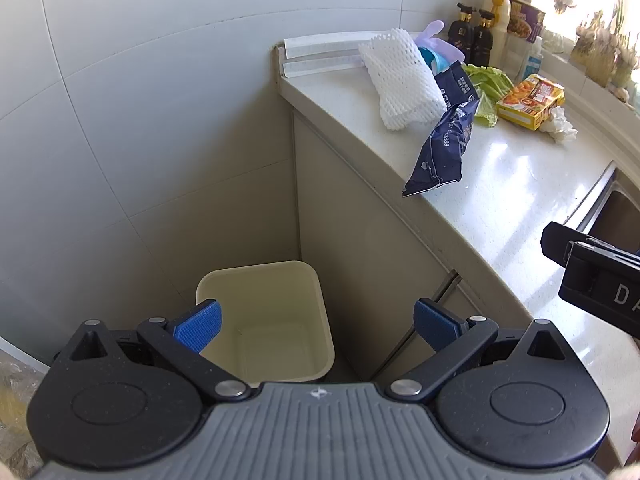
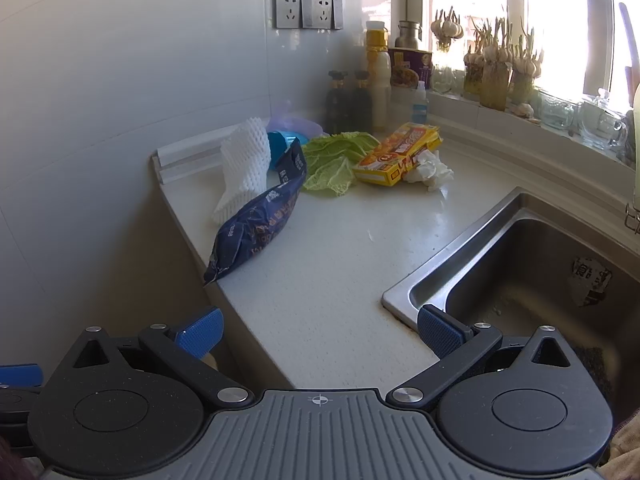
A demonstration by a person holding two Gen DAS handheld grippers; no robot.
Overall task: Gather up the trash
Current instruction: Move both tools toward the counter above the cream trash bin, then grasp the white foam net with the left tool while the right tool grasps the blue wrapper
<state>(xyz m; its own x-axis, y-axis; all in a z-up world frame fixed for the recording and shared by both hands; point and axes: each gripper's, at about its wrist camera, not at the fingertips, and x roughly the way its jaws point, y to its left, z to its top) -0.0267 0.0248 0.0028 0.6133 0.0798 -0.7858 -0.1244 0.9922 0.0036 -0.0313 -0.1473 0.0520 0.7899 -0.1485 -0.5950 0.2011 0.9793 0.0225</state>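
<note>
My left gripper [image 1: 316, 326] is open and empty, held above a cream bin [image 1: 266, 320] on the floor beside the cabinet. My right gripper [image 2: 318, 330] is open and empty over the counter's front edge. On the counter lie a dark blue snack bag [image 2: 256, 226] overhanging the edge, a white foam net [image 2: 242, 168], green cabbage leaves [image 2: 334, 160], a yellow box [image 2: 396, 154] and crumpled white tissue [image 2: 428, 168]. The left wrist view shows the same snack bag [image 1: 446, 132], foam net [image 1: 400, 80] and yellow box [image 1: 530, 100].
A steel sink [image 2: 532, 272] sits right of the counter [image 2: 340, 256], with a torn wrapper scrap [image 2: 590, 286] inside. Bottles [image 2: 360, 100] and a noodle cup [image 2: 410, 66] stand at the back. Garlic jars [image 2: 496, 76] line the windowsill. The tiled wall [image 1: 120, 100] stands left.
</note>
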